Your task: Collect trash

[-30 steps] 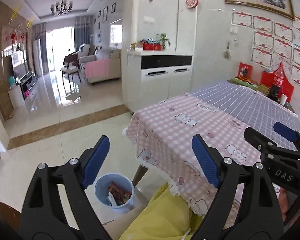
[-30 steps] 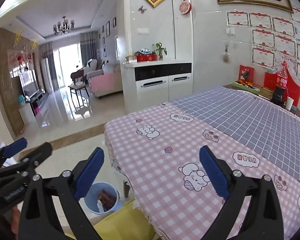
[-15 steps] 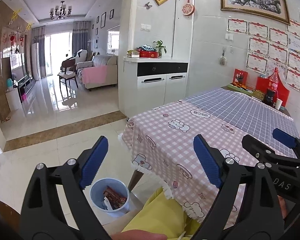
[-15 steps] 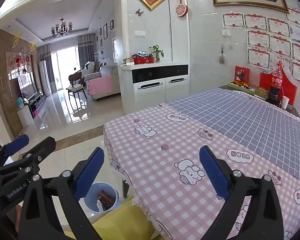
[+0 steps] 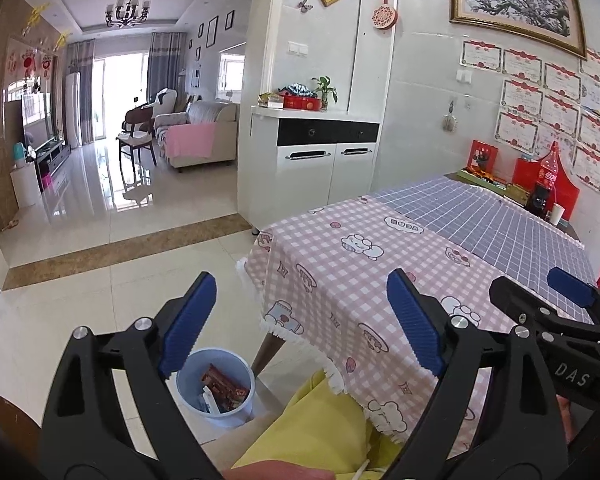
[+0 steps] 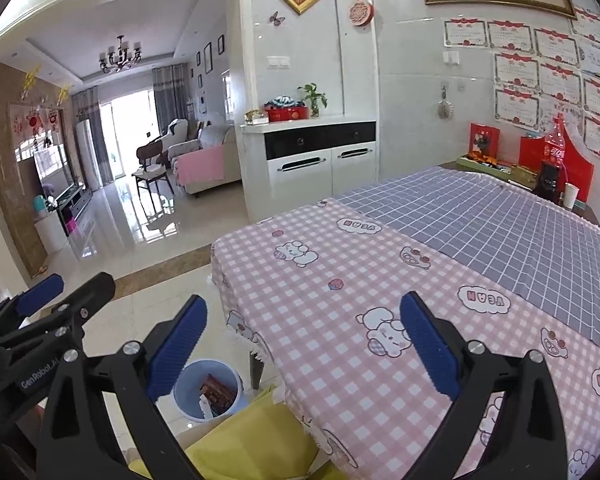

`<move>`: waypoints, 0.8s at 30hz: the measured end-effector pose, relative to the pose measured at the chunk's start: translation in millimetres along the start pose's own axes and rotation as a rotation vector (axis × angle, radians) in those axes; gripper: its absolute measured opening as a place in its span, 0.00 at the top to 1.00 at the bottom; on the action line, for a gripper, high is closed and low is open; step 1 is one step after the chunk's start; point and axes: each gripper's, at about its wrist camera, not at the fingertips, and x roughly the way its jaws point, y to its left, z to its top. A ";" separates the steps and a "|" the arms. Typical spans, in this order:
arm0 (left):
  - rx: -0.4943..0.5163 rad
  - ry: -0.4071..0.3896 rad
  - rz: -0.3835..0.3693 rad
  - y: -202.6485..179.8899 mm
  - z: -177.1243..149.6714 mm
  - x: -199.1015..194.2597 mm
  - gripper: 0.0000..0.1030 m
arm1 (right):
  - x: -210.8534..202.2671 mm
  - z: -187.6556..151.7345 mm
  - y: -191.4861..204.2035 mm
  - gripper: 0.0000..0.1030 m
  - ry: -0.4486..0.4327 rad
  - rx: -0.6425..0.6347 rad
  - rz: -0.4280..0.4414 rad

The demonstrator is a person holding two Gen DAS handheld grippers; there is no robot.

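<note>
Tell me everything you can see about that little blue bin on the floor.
The blue bin is a small round bucket of pale blue, plastic-looking material, standing upright and open-topped on the glossy tiled floor. It sits near the corner of the table, close to a table leg, beside something yellow. Inside lie reddish-brown wrappers and a white scrap; it is only partly full. Nothing grips it: one blue pad of the left claw merely overlaps its rim in the view.

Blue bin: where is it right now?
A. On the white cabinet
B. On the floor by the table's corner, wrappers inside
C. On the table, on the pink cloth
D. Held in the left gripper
B: the blue bin stands on the floor tiles beside the table leg, with wrappers inside.
</note>
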 end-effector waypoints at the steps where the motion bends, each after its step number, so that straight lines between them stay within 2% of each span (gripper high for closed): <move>1: 0.001 0.000 0.001 0.4 -0.3 0.0 0.17 | 0.6 -0.5 0.8 0.07 0.003 0.002 -0.003; 10: 0.001 0.034 -0.011 2.3 -2.2 7.2 0.17 | 4.5 0.0 1.0 0.07 0.013 0.005 -0.005; 24: 0.007 0.041 -0.018 0.1 -2.6 8.9 0.15 | 9.3 -2.4 -1.4 0.07 0.030 0.011 -0.003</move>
